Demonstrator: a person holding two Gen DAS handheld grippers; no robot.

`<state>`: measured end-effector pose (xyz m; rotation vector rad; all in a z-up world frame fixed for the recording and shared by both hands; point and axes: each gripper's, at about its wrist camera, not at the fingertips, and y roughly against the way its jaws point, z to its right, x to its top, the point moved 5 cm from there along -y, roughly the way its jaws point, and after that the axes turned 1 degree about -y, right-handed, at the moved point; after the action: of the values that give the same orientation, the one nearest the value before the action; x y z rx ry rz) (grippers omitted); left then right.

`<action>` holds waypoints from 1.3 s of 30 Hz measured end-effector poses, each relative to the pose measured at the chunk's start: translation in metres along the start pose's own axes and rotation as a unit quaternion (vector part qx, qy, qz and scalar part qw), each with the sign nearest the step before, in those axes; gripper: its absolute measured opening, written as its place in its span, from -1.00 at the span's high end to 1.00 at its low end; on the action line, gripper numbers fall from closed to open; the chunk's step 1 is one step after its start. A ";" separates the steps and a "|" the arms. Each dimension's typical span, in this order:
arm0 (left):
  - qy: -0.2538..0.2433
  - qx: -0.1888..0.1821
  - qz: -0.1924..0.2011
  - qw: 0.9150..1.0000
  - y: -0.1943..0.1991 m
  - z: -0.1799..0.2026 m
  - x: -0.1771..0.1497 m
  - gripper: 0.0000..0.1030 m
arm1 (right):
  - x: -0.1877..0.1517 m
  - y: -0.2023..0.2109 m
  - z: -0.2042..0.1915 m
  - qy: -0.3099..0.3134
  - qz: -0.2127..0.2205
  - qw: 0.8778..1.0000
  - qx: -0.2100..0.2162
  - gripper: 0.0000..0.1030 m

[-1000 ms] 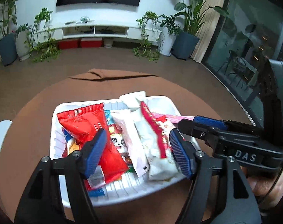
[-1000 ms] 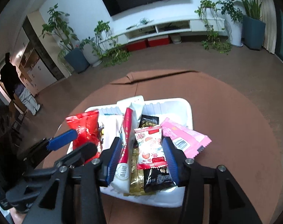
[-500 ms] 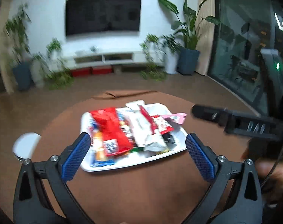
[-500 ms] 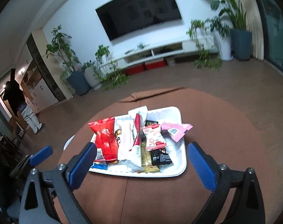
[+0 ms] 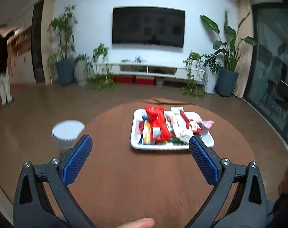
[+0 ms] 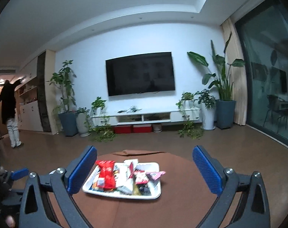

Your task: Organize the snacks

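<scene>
Left wrist view: the left gripper point(image 5: 139, 159) fills the lower part of the frame with its blue-padded fingers point(image 5: 77, 159) spread wide, nothing between them but bare brown tablecloth point(image 5: 125, 180). The right finger's tip cuts off the near right corner of the white tray point(image 5: 133, 131), which sits right of centre on the cloth. The tray is piled with snack packets, blurred so that printing cannot be read: a red packet point(image 5: 157, 122) lies on top at the left, white wrappers with a red stripe point(image 5: 182, 122) sit in the middle, and a pink packet point(image 5: 206, 123) hangs over the right rim. A white lidded tub point(image 5: 68, 131) stands at centre left, partly behind the left finger. A fingertip point(image 5: 138, 223) pokes in at the bottom edge, and part of a hand is cut off at the lower right edge.

Right wrist view: the right gripper point(image 6: 144, 169) is likewise spread wide and holds nothing. The tray point(image 6: 89, 186) shows between its fingers, lower centre, with the red packet point(image 6: 107, 174) at left and the pink one point(image 6: 156, 174) at right; the dark packets at the near edge are too blurred to identify. The left gripper's blue tip point(image 6: 20, 172) peeks in at the lower left, mostly cut off. A television point(image 6: 140, 74) hangs on the far wall.
</scene>
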<state>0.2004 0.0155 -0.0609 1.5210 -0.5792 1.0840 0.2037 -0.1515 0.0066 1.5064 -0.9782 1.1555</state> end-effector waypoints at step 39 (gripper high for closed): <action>-0.029 0.010 -0.090 0.995 0.002 0.014 -0.046 -0.99 | -0.085 0.006 -0.022 -0.004 -0.204 0.978 -0.046 -1.00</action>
<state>0.1823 -0.0070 -0.0992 1.5952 -0.4623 0.9121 0.1741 -0.1280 -0.0732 1.5473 -0.6730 0.8002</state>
